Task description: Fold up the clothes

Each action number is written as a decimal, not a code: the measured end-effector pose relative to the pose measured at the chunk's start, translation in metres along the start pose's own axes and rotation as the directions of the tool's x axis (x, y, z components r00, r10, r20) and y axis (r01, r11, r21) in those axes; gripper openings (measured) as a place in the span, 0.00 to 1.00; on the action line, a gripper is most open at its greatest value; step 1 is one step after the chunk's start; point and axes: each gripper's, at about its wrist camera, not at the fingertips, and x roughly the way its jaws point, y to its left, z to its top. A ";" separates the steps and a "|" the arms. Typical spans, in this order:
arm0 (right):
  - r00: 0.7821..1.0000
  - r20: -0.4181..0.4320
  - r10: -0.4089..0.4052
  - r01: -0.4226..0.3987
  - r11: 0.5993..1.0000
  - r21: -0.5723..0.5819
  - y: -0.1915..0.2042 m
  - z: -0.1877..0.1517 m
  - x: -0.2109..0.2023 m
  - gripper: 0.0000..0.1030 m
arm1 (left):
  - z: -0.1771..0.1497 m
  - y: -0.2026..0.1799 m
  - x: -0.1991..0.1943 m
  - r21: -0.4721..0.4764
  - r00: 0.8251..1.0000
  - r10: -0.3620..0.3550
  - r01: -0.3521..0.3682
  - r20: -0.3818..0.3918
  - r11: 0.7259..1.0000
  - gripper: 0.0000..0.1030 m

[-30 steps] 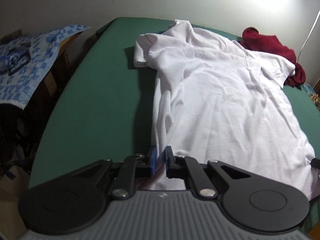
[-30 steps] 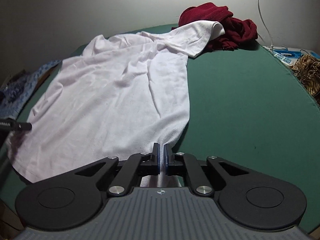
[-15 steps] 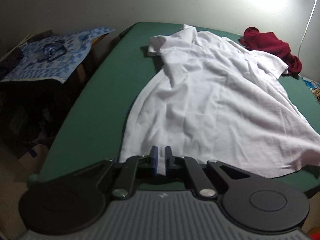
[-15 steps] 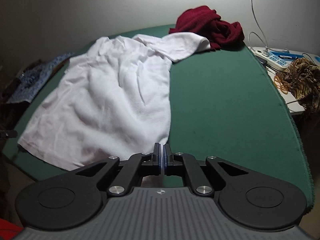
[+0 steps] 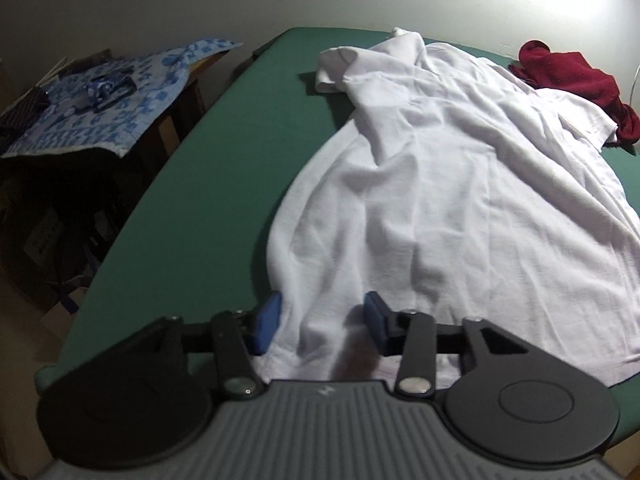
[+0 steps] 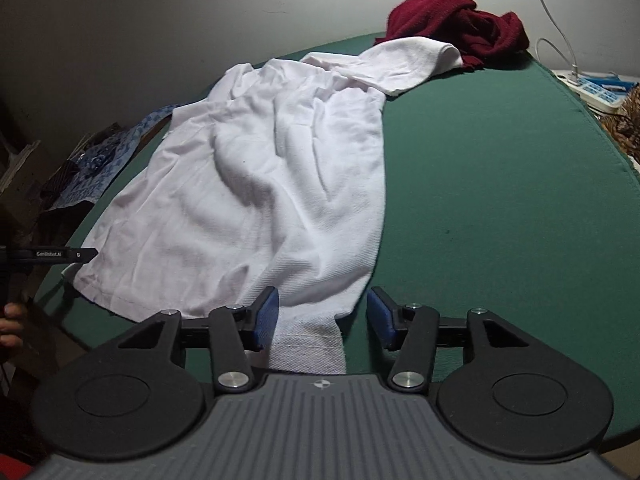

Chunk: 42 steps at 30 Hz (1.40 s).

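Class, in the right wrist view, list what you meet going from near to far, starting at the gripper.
Right gripper → white shirt → red cloth → wall.

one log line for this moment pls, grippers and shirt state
left gripper open | right gripper open | white polo shirt spread flat on green table, unfolded | maroon garment heaped at far edge

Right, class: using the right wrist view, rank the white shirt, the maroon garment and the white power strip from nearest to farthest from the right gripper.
1. White shirt: its hem lies between the open right gripper jaws.
2. White power strip: far right, off the table's edge.
3. Maroon garment: far end, by the wall.
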 end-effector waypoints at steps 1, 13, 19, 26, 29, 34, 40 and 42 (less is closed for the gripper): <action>1.000 0.013 -0.007 0.007 1.000 -0.013 0.002 -0.002 0.001 0.16 | 0.004 -0.001 -0.006 -0.010 1.000 -0.010 0.011 0.014 1.000 0.01; 0.942 0.280 0.185 -0.225 0.967 0.120 -0.027 0.081 -0.101 0.04 | 0.009 -0.001 -0.081 -0.115 0.992 -0.087 0.097 0.090 0.989 0.01; 0.995 -0.038 0.095 -0.088 0.984 0.154 -0.033 0.016 -0.060 0.04 | -0.024 0.008 -0.094 -0.159 0.997 -0.072 0.074 0.022 0.984 0.01; 0.990 0.021 0.137 -0.139 0.979 0.150 -0.021 0.011 -0.078 0.04 | -0.041 0.010 -0.091 -0.122 1.000 -0.014 0.014 0.004 0.992 0.03; 0.995 -0.079 0.066 -0.060 0.995 0.077 -0.023 -0.001 -0.065 0.04 | -0.055 0.008 -0.073 -0.070 0.996 0.019 -0.025 -0.086 0.997 0.03; 0.984 -0.173 0.037 -0.015 0.992 0.127 -0.035 -0.011 -0.067 0.16 | -0.076 0.018 -0.071 -0.017 0.984 0.090 -0.094 -0.156 0.995 0.04; 0.995 -0.049 0.085 -0.083 0.996 0.041 -0.014 0.017 -0.060 0.18 | -0.046 0.024 -0.098 0.001 0.989 0.143 -0.143 -0.026 0.990 0.06; 0.995 -0.053 0.088 -0.087 0.996 0.024 -0.004 0.025 -0.036 0.18 | -0.034 0.000 -0.084 0.039 0.996 0.090 -0.090 -0.003 0.995 0.07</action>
